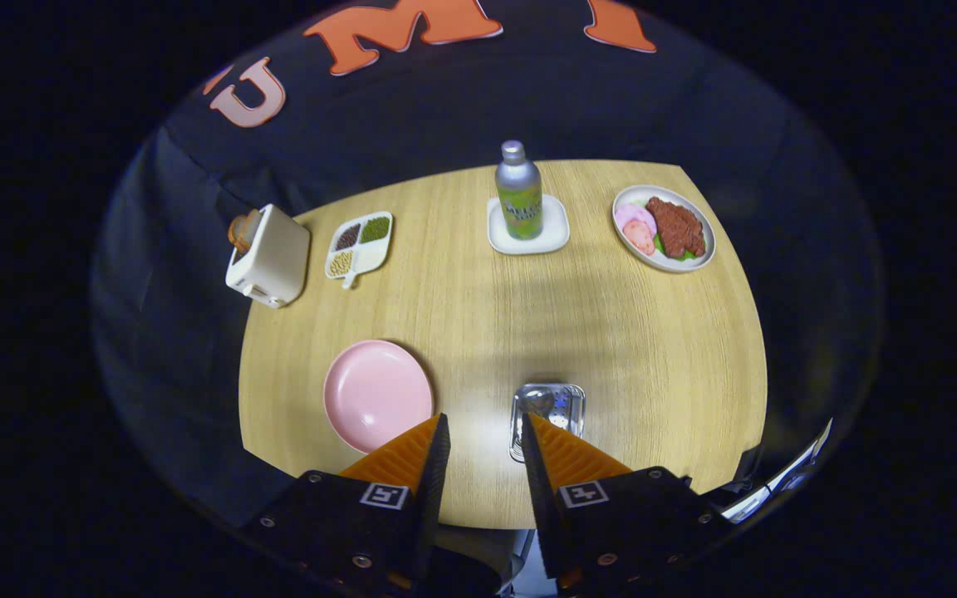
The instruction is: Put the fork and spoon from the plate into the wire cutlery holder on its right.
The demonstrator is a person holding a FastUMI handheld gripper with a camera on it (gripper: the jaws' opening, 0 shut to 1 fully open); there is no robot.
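A pink plate (377, 394) lies on the wooden table (611, 349), just ahead of my left finger, and its surface shows plain pink. To its right stands the wire cutlery holder (547, 409), seen from above, just ahead of my right finger (566, 457). Shiny metal glints inside the holder; I cannot tell what it is. My gripper (484, 425) hovers above the table's near edge, open, with bare tabletop between its orange fingers.
Along the far side stand a white toaster (271, 256), a divided dish of beans (360, 243), a bottle (518, 193) on a white square coaster, and a plate of meat (664, 227). A shiny metal piece (782, 480) shows off the table's near right corner.
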